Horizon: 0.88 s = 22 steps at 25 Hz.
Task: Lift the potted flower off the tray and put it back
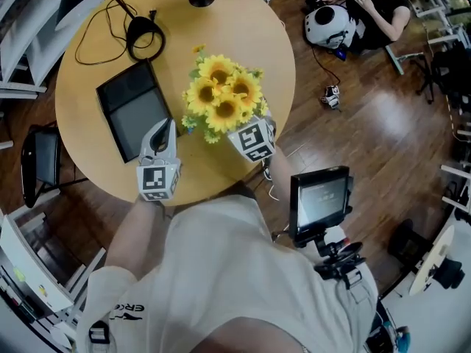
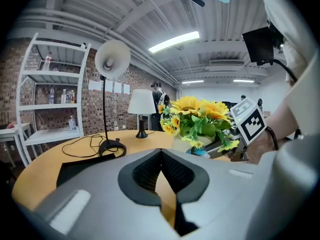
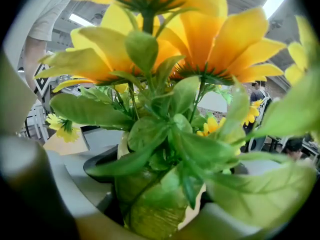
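1. A round wooden table (image 1: 243,43) with a pale yellowish top fills the middle of the room.
2. Around the table lies a dark plank floor (image 1: 368,131), glossy with reflections.
3. At the table's far edge stands a small table lamp (image 2: 141,102) with a white shade and a dark foot.
4. Near it on the table, a thin-stemmed lamp (image 2: 112,58) with a white dish head rises from a black ring base.
5. Beyond the table's left side, a white shelf unit (image 2: 50,84) holding bottles stands against a brick wall (image 2: 95,114).
6. Above the table, lit tube lights (image 2: 173,41) run along a white ceiling (image 2: 100,9).
7. A black chair (image 1: 40,164) stands just beside the table's left edge.
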Tool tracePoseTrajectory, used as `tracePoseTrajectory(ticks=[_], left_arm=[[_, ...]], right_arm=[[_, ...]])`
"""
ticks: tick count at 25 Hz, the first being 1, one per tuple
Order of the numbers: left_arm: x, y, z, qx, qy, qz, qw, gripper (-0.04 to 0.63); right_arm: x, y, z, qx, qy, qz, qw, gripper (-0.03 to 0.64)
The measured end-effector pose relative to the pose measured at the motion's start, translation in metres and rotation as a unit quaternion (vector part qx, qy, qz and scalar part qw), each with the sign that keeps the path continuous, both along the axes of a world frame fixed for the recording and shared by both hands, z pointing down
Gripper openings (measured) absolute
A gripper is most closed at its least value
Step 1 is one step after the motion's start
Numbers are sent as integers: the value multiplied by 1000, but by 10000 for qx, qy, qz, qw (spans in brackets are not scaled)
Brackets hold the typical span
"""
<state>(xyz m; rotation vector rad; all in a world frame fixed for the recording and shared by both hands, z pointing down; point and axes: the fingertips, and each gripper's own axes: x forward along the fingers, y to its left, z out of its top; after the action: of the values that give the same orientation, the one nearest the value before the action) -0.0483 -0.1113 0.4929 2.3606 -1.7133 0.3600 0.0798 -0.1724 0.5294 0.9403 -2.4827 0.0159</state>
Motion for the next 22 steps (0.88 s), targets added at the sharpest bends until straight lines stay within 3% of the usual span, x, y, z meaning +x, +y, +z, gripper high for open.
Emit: tracePoseTrajectory(ticks=[7,22], left_arm=[[21,-8,15,-216,-98,182,9996,2],[34,-11,34,-453,-116,291,9985,2]], right_arm=[[26,-2,36,-261,60,247,9993,523],[41,-13,85,-692,277,774,9942,523]])
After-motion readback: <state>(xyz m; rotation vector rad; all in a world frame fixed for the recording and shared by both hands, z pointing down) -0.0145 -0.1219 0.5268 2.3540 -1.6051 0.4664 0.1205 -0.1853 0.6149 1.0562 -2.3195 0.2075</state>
